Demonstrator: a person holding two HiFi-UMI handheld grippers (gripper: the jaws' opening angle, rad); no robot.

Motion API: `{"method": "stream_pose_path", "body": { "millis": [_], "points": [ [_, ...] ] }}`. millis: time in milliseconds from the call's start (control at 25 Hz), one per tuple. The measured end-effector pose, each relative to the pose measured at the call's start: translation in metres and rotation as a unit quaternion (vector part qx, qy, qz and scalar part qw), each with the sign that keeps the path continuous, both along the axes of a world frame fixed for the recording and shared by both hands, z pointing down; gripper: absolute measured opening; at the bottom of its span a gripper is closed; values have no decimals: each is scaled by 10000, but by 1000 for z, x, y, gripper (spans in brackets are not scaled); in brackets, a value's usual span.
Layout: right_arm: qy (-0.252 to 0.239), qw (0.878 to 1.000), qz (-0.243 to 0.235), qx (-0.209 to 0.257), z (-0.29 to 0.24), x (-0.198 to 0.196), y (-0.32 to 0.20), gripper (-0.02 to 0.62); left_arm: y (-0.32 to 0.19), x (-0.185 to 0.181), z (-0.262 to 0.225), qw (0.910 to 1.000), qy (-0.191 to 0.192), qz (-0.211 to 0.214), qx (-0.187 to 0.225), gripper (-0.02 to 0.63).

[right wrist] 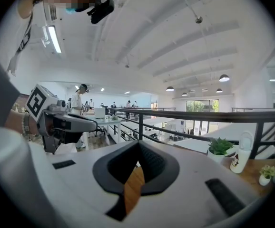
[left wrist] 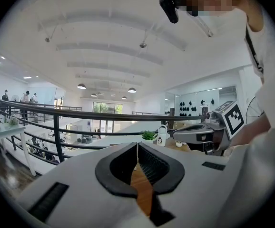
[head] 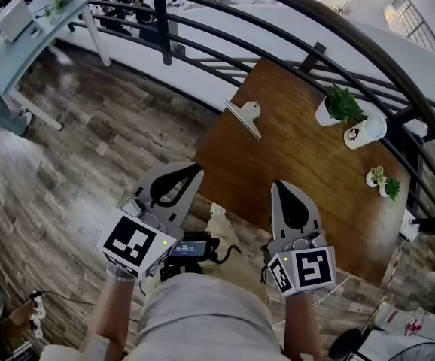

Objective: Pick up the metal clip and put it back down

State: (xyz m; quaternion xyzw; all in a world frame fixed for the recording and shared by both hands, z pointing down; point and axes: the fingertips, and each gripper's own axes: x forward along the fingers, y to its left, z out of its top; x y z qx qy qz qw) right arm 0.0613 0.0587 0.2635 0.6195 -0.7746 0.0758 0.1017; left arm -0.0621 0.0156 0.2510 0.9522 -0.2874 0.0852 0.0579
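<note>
Both grippers are held low, close to the person's body, short of the near edge of the wooden bench (head: 308,164). The left gripper (head: 196,170) has its fingers pressed together with nothing between them, only bench wood showing through the gap behind the tips. The right gripper (head: 280,185) is the same, fully closed and empty.

The metal clip (head: 244,117) lies at the far left corner of the bench, well apart from both grippers and from the potted plant (head: 339,105) and white mug (head: 364,131) over on the right.

The clip looks like a flat silver plate with a rounded lever standing up at its far end. I'd judge it stiff, fairly light, smooth and slippery. The plate hugs the wood, so there's little to get under. The raised lever looks like the best hold, 1 finger on each side, squeezed firmly so it can't skate out.
</note>
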Motion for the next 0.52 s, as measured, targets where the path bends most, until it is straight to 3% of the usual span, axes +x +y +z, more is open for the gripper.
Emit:
{"method": "stream_pose_path", "body": {
  "millis": [520],
  "points": [
    [-11,9998,-175,-74,4,-11,-2,2,-2,-1,0,10000,-44,30,-15,13]
  ]
}}
